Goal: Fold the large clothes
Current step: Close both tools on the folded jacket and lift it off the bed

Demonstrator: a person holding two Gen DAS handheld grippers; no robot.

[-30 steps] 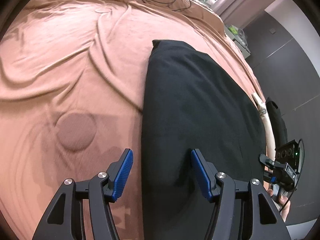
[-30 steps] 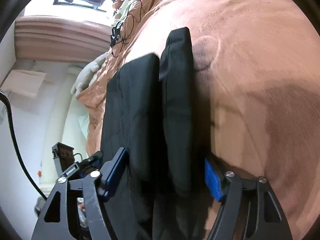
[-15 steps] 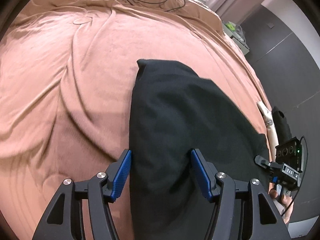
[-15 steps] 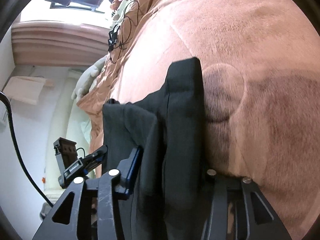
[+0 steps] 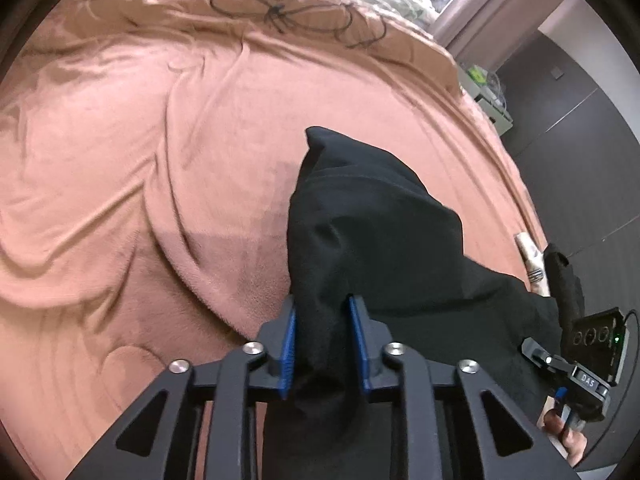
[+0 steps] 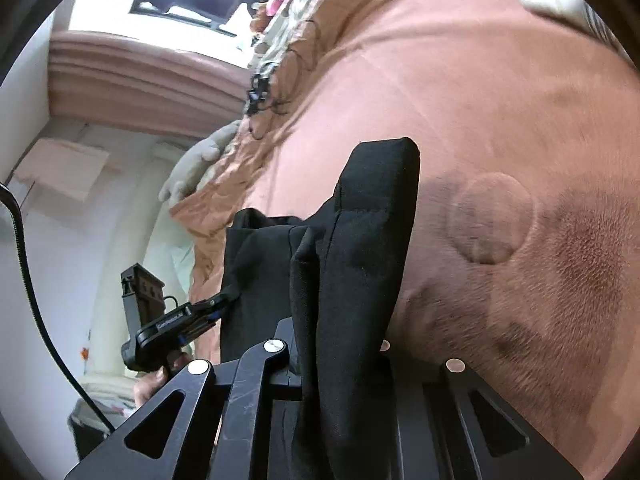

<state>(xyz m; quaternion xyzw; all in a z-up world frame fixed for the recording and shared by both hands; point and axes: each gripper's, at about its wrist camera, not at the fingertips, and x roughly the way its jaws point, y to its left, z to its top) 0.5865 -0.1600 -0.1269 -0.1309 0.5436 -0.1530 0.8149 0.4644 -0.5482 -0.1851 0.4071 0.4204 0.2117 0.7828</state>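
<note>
1. A brown blanket [image 5: 160,160] covers the bed.
2. The left gripper [image 5: 322,344] and right gripper [image 6: 340,360] are closing, each pinching the black cloth [image 5: 380,232].
3. Lift both ends together, evenly.
4. Black cords [image 5: 280,12] lie far off.

Garment [image 5: 372,232] on bedspread [image 5: 140,140] (cables [image 5: 280,12] behind)

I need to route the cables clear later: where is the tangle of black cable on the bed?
In the left wrist view the black cable lies at the far end of the orange blanket, beyond the black garment.
</note>
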